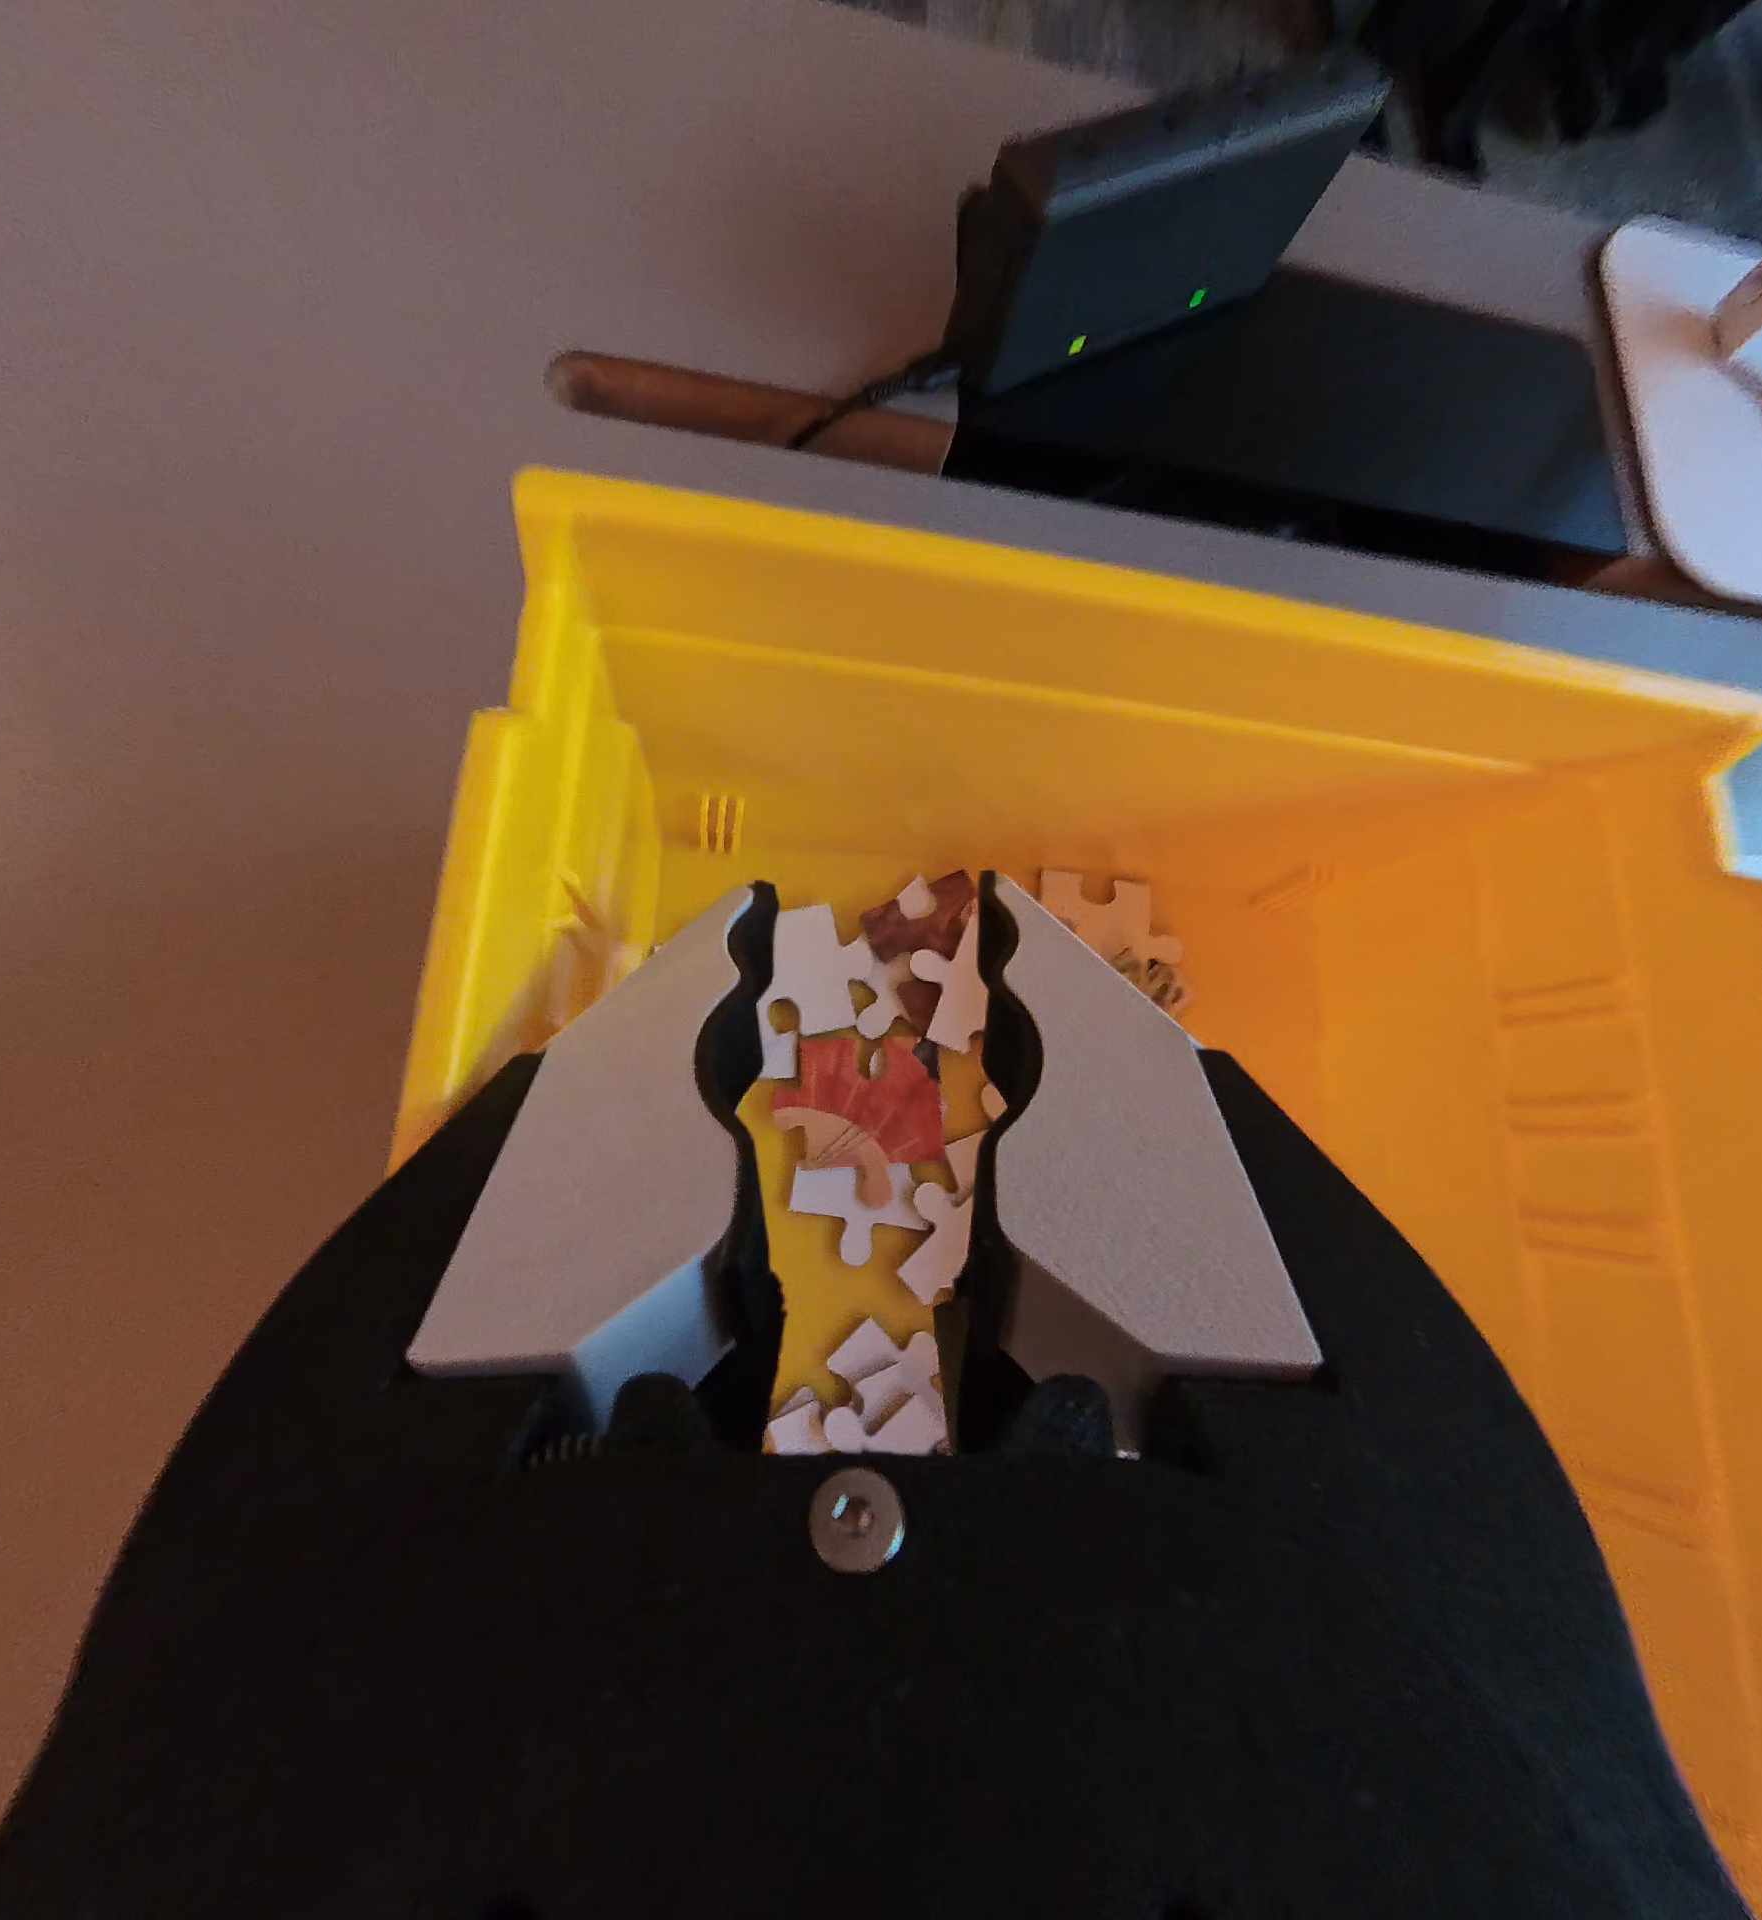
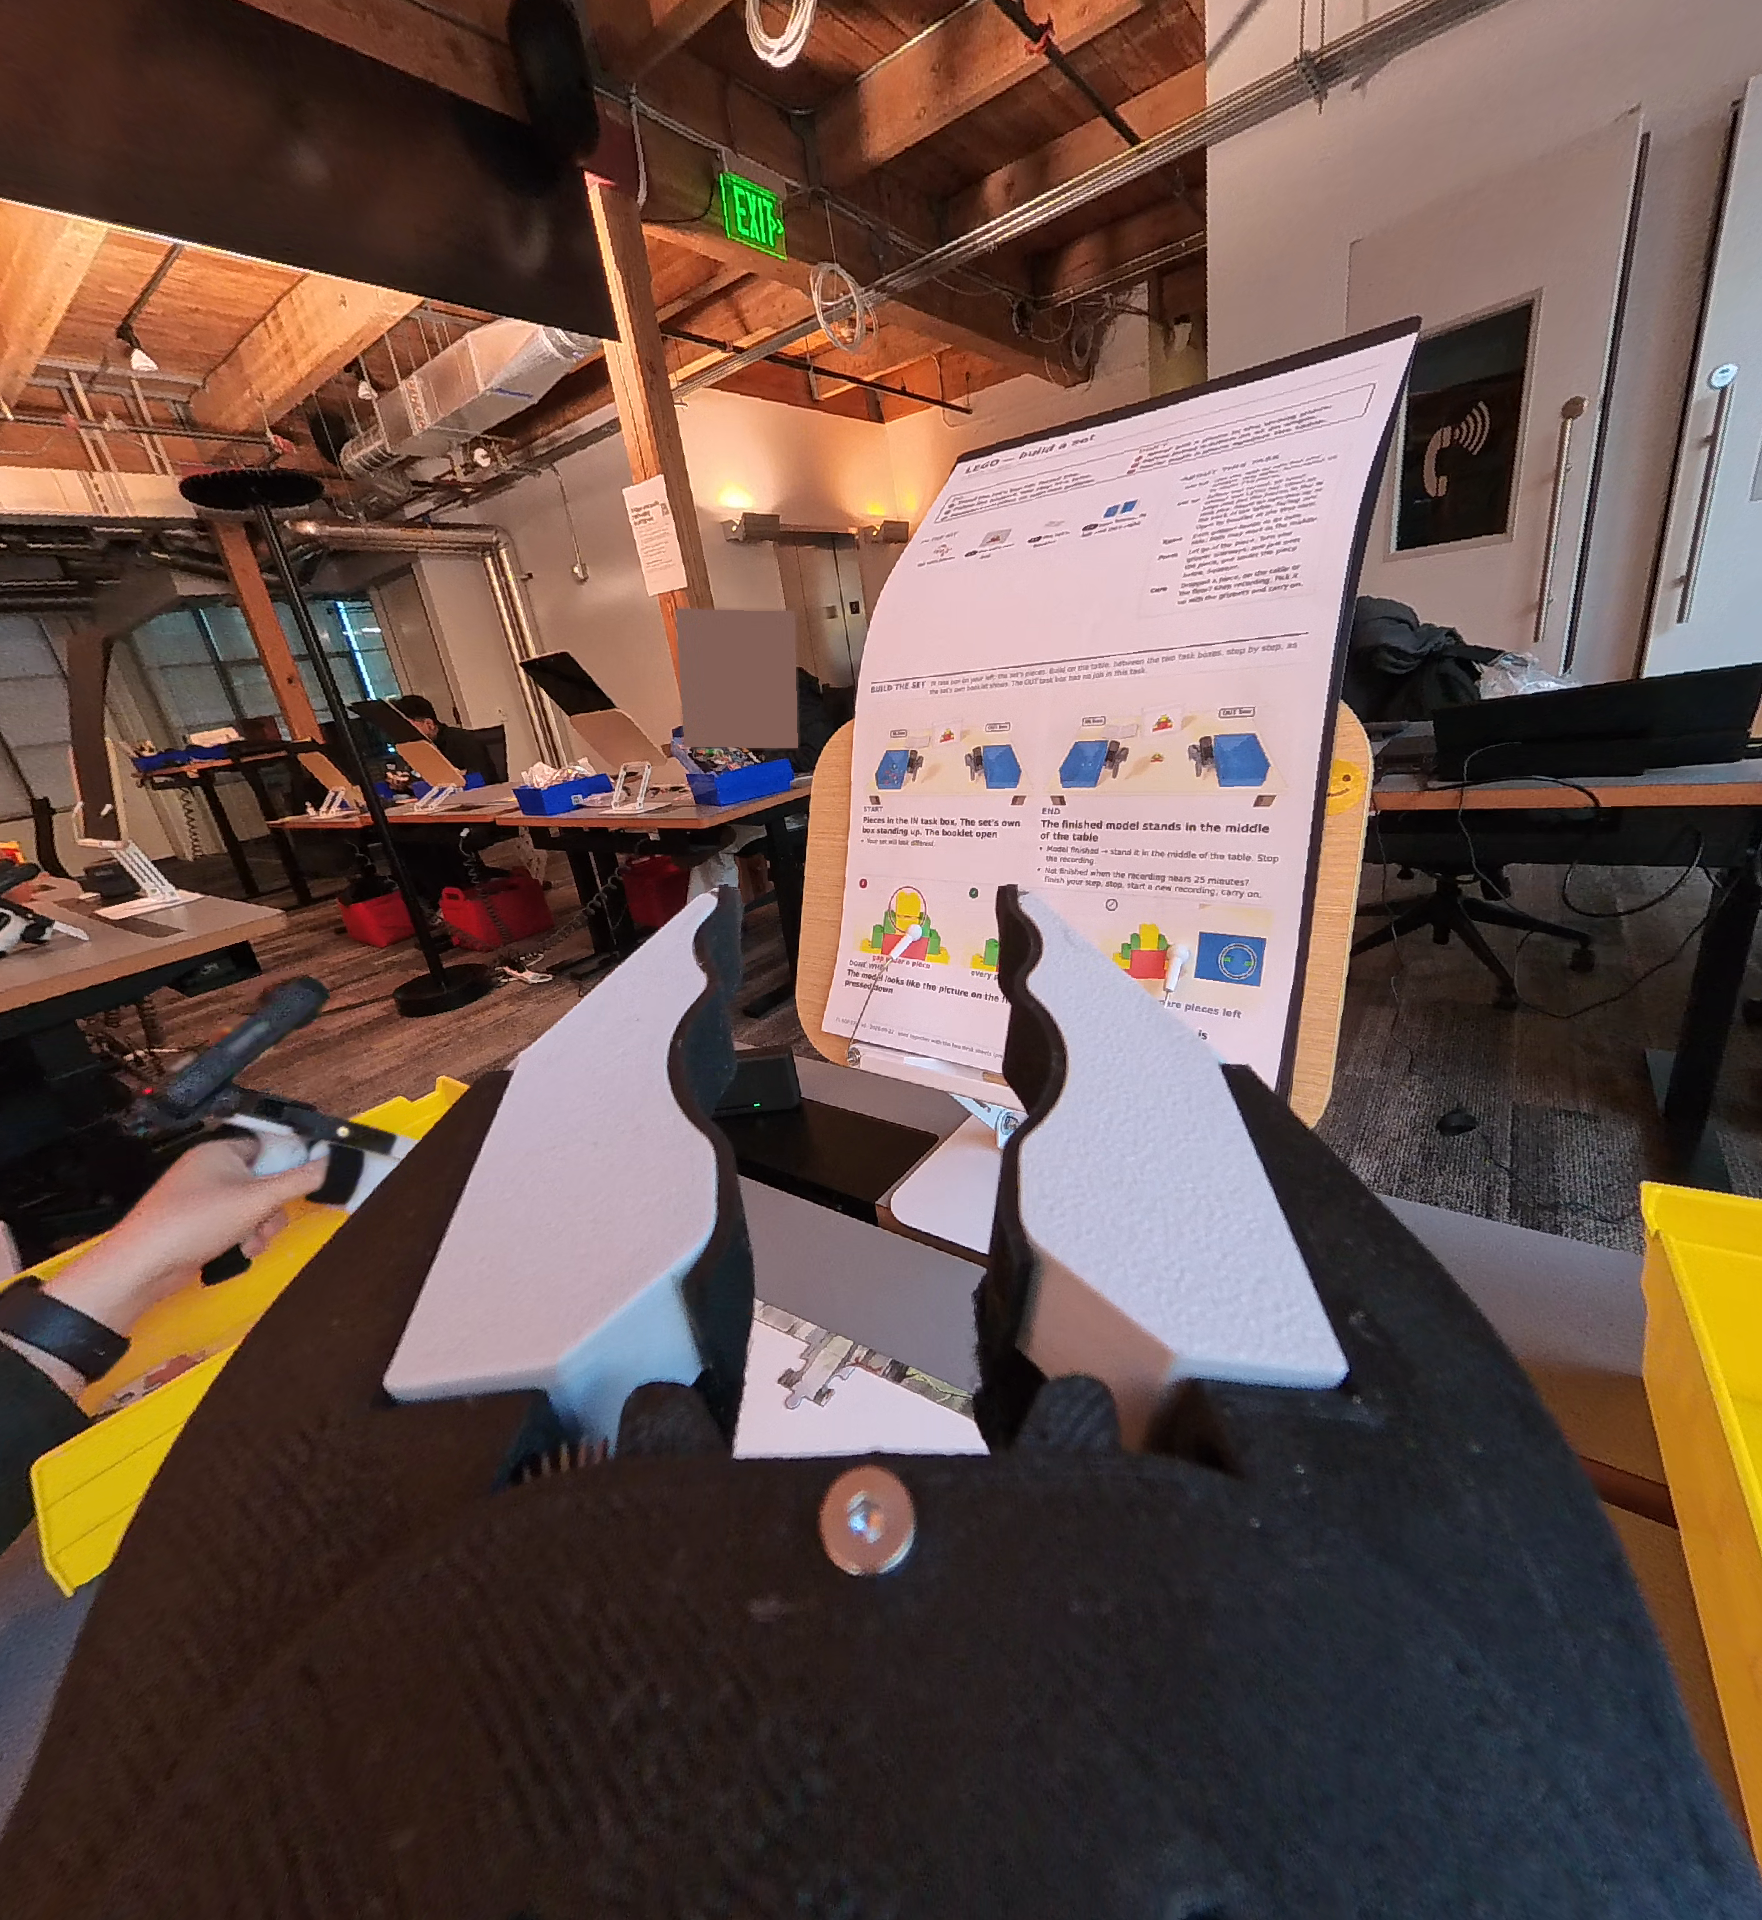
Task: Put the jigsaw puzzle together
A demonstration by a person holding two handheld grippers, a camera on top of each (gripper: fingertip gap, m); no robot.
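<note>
Over yellow bin (image 1: 1064, 665), left tool (image 1: 875, 894) parted.

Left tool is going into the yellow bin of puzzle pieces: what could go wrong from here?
1. The loose puzzle pieces overlap in the yellow bin, so the open left tool may pinch several or none.
2. Many lie blank side up, so a wrong pick is likely.
3. The right tool points at the instruction sheet, away from the bin, so its view offers no check.

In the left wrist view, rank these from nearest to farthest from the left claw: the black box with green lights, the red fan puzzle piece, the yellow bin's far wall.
1. Red fan puzzle piece, on the bin floor between the left claw's fingers.
2. Yellow bin's far wall, straight ahead.
3. Black box with green lights, beyond the bin, upper right.
</note>
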